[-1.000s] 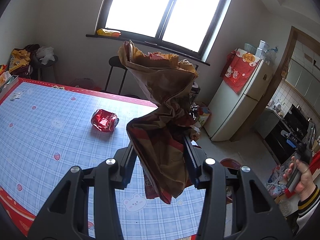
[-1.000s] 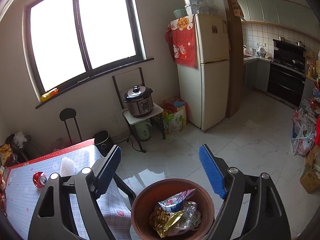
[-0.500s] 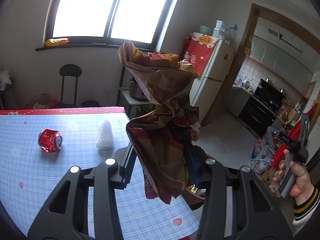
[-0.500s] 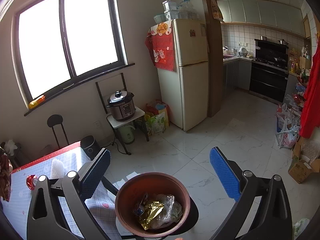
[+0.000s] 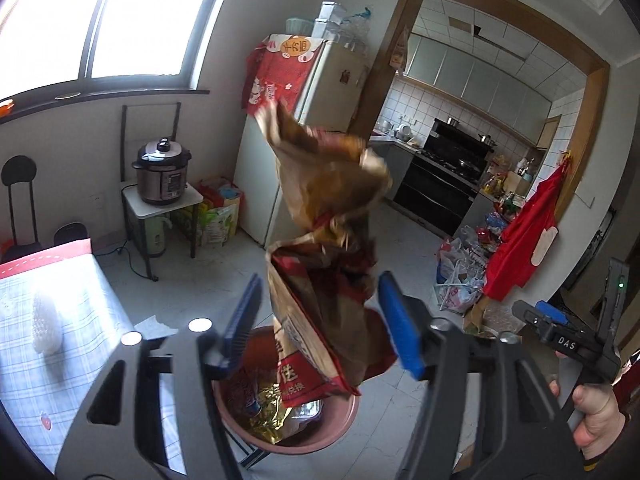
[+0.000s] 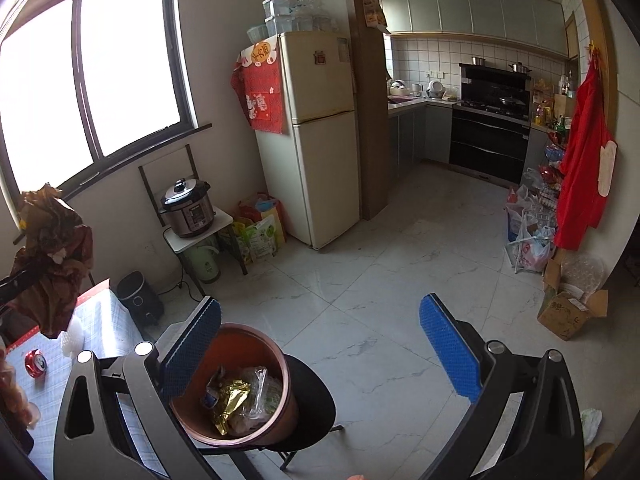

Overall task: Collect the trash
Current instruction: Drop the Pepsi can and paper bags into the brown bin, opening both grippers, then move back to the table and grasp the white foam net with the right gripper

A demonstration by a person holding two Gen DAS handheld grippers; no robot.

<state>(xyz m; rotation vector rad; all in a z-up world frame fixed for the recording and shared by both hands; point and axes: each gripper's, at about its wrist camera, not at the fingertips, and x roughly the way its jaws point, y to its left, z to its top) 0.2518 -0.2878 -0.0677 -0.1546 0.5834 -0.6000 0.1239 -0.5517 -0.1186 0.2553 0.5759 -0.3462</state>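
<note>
1. The left gripper (image 5: 320,320) was seen with its jaws just spread, pads clear of the crumpled brown bag (image 5: 324,248), which hung loose between them above the red bin (image 5: 344,412)
2. The right gripper (image 6: 320,344) was held wide open and empty beside the bin
3. A miss was judged possible: the tall, light bag could be tipped past the rim to the floor
4. It could also be left perched on the wrappers (image 6: 236,400) already heaped inside

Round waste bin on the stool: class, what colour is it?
Reddish-brown round plastic waste bin, clearest in the right wrist view.
</note>
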